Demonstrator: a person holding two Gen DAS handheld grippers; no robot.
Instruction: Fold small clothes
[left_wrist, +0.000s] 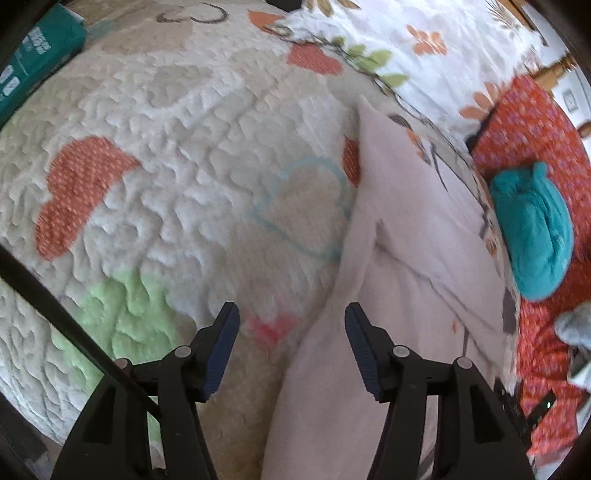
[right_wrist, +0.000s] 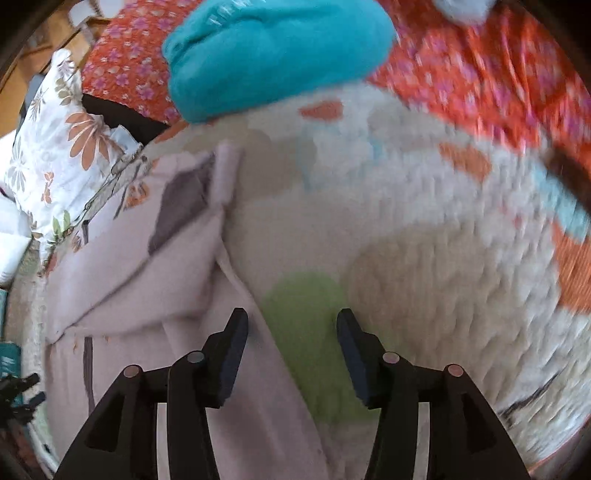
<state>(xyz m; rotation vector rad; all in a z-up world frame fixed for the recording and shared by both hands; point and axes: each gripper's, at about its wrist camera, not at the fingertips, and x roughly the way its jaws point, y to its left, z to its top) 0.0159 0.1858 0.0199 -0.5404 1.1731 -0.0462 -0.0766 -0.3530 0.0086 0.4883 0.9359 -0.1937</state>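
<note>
A pale pink garment (left_wrist: 410, 236) lies partly folded on a quilted bedspread (left_wrist: 177, 122) with heart patches. My left gripper (left_wrist: 291, 332) hovers open over the garment's left edge; that edge runs up between its fingers, and the pads do not press it. In the right wrist view the same pink garment (right_wrist: 155, 295) fills the left side. My right gripper (right_wrist: 291, 339) is open above the garment's right edge and a green patch, with only a strip of cloth under its left finger (right_wrist: 232, 354).
A rolled teal cloth (left_wrist: 532, 229) lies on an orange floral sheet (left_wrist: 532, 122) beyond the garment, seen also as the teal cloth (right_wrist: 273, 51) at the top of the right wrist view. A floral pillow (right_wrist: 62, 147) lies far left. A green box (left_wrist: 40, 55) sits at the bed's far corner.
</note>
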